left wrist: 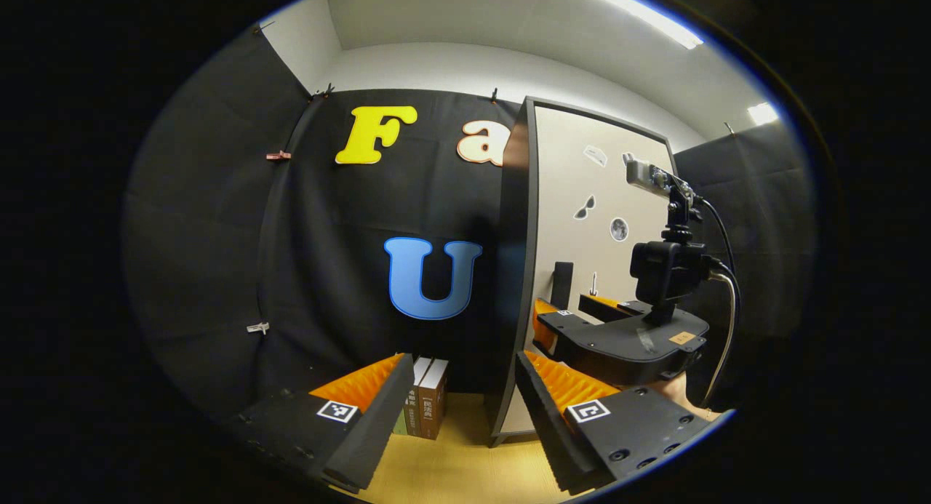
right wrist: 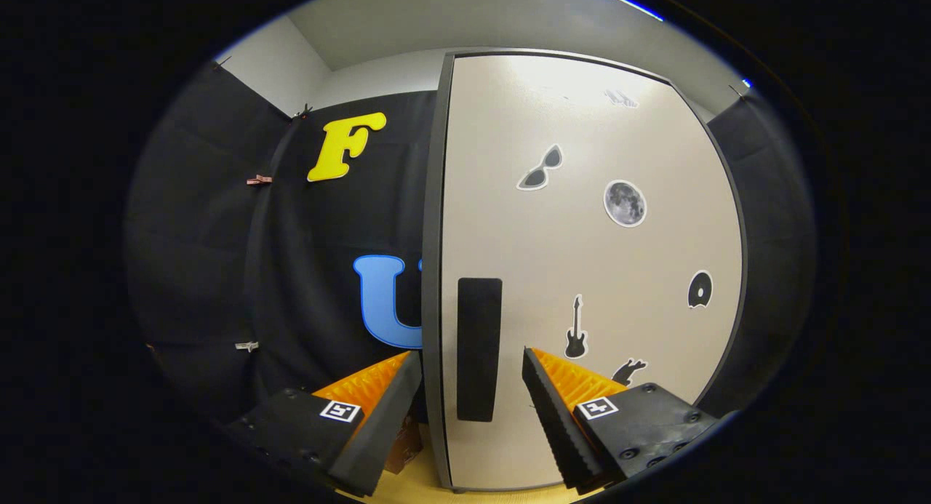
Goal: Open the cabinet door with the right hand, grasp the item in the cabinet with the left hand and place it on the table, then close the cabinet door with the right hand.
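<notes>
Beige cabinet door, dark handle

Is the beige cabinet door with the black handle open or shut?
Shut: the beige cabinet door sits flush within its dark frame, black handle not yet gripped between the right gripper's jaws.

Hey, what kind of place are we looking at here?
Probably a small staged recording booth, not a real home. Black cloth covers the walls, a lone cabinet door with stickers stands on a wooden table, and a few books sit beside it.
</notes>
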`<state>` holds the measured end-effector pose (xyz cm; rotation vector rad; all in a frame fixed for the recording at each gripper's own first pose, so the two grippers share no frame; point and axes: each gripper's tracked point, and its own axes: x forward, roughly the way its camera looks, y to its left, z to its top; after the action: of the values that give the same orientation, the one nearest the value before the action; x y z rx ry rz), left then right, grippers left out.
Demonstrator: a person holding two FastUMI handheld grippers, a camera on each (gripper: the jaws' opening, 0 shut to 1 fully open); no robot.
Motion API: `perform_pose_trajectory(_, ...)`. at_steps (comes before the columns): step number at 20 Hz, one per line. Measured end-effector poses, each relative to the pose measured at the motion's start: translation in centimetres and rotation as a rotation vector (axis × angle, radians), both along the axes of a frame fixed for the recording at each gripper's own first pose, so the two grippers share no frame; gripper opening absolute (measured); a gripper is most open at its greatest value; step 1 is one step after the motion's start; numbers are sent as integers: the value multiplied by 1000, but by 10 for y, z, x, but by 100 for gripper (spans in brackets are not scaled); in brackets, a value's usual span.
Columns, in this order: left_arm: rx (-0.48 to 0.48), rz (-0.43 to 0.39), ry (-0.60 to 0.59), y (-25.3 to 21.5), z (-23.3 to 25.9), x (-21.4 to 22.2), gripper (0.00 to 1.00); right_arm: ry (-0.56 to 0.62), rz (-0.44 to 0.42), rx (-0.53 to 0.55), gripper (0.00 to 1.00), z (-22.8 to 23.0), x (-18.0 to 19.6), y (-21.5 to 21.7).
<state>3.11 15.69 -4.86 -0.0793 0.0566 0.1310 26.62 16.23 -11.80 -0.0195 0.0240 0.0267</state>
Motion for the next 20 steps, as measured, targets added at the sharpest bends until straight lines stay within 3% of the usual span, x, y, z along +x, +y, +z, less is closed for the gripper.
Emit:
perform_pose_trajectory(3, -7, -3, 18, 6, -5, 7, 89, 0, -8, 5, 84, -5, 9, -1)
perform_pose_trajectory(8, -11, 15, 20, 15, -7, 11, 89, 18, -15, 19, 61, -13, 23, -1)
perform_pose_trajectory(10, -19, 12, 19, 16, -7, 12, 89, 17, -36, -21, 59, -13, 16, -6)
perform_pose_trajectory(12, -5, 26, 23, 20, -7, 11, 89, 1, -34, -32, 37, -16, 26, -5)
perform_pose_trajectory(15, 6, 35, 38, 19, -11, 8, 89, 4, -39, -17, 29, -14, 25, -6)
perform_pose_trajectory(16, 2, 33, 40, 19, -11, 5, 89, 18, -37, -22, 20, -17, 26, -6)
perform_pose_trajectory(19, -8, 38, 35, 21, -7, -1, 86, 31, -30, -22, 20, -16, 22, -6)
perform_pose_trajectory(20, -5, 47, 31, 23, -6, -3, 89, 35, -25, -19, 20, -16, 20, -6)
